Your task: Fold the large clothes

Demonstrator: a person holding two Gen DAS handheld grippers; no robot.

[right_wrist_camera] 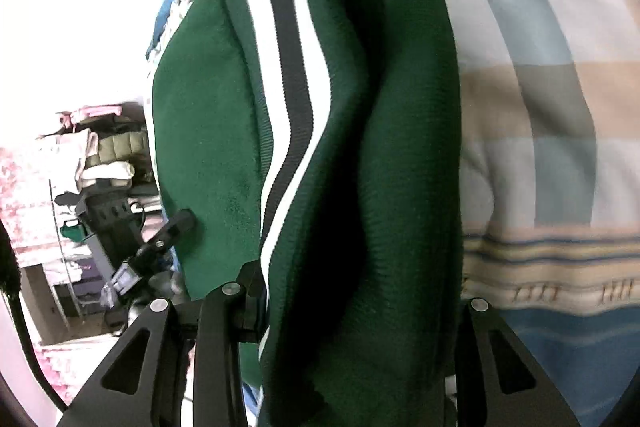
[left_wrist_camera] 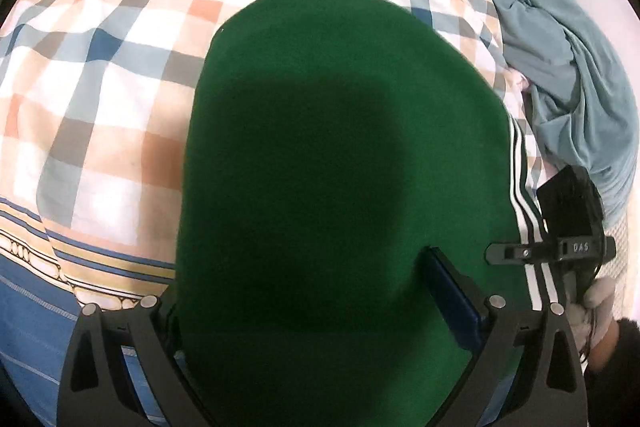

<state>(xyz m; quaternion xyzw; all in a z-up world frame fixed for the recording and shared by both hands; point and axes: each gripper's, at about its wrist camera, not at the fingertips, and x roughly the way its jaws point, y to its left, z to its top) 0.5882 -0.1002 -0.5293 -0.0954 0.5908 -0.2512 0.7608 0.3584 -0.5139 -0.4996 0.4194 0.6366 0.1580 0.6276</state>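
Underneath everything: checked bedcover (left_wrist_camera: 100,67), spread ahead of and to both sides of both grippers. Green garment (left_wrist_camera: 328,163), with a black-and-white striped band (right_wrist_camera: 288,67): fills the gap between the spread fingers of the left gripper (left_wrist_camera: 320,327) and runs forward from it; bunched folds likewise sit between the fingers of the right gripper (right_wrist_camera: 352,315), whose grip cannot be told. Blue-grey cloth (left_wrist_camera: 560,47): crumpled, forward-right of the left gripper.

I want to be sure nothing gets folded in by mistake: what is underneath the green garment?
Around the green garment only the checked bedding shows, so it seems to lie on that. Whatever is directly beneath it is covered.
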